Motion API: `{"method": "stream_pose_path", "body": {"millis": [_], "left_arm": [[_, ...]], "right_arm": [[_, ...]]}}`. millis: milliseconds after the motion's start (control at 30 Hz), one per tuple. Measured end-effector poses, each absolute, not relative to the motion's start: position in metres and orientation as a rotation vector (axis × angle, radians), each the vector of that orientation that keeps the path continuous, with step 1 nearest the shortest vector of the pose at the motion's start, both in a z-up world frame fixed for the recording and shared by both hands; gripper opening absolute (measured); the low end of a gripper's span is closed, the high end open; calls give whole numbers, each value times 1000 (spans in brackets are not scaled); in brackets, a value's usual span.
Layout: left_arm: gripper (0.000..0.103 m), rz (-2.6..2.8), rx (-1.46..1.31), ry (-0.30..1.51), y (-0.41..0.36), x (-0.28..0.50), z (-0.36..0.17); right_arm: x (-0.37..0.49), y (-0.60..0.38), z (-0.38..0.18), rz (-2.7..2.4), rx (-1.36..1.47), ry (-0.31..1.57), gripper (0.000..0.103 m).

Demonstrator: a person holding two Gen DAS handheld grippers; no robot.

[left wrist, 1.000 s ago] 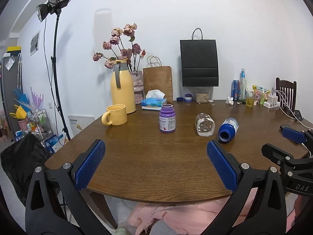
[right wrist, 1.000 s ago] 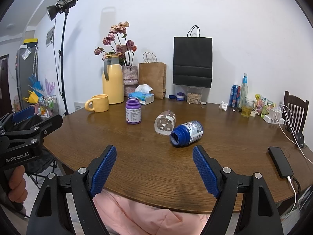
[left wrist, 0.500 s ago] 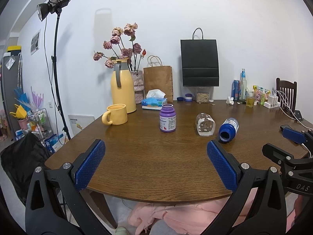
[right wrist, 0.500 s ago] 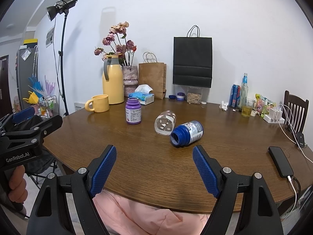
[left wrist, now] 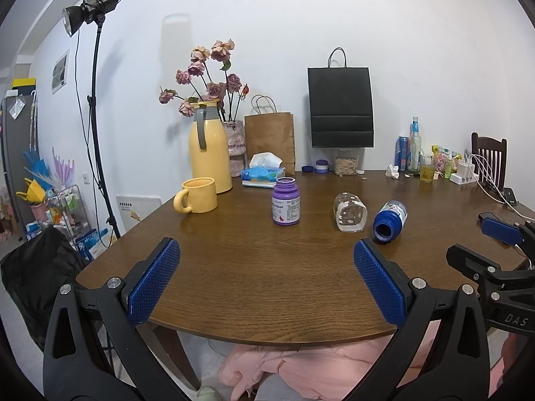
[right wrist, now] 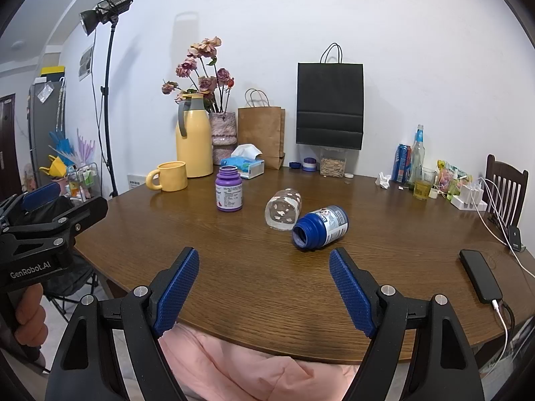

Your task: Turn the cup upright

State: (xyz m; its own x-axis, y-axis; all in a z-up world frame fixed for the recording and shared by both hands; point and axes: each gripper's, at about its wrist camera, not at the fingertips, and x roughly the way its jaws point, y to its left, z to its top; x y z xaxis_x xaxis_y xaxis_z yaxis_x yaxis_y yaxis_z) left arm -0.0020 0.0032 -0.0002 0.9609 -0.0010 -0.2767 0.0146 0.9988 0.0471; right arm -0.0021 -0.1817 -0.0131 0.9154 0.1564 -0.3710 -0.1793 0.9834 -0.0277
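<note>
A clear glass cup (left wrist: 349, 212) with white spots lies on its side in the middle of the brown table (left wrist: 254, 287); it also shows in the right wrist view (right wrist: 283, 209). A blue bottle (right wrist: 320, 228) lies on its side just right of it, its open mouth facing me. My left gripper (left wrist: 265, 280) is open and empty over the table's near edge. My right gripper (right wrist: 264, 285) is open and empty, also near the front edge, well short of the cup.
A purple bottle (right wrist: 229, 193) stands upright left of the cup. A yellow mug (right wrist: 169, 176), yellow jug (right wrist: 194, 137), vase, tissues and paper bags stand at the back. A black phone (right wrist: 480, 275) with cable lies at the right edge.
</note>
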Motion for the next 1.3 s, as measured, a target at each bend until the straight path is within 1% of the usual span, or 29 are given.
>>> {"method": "stream_pose_path", "body": {"millis": [1300], "left_arm": [[103, -18, 38, 280, 1, -1, -3]], "right_arm": [[4, -182, -14, 183, -47, 372, 84]]}}
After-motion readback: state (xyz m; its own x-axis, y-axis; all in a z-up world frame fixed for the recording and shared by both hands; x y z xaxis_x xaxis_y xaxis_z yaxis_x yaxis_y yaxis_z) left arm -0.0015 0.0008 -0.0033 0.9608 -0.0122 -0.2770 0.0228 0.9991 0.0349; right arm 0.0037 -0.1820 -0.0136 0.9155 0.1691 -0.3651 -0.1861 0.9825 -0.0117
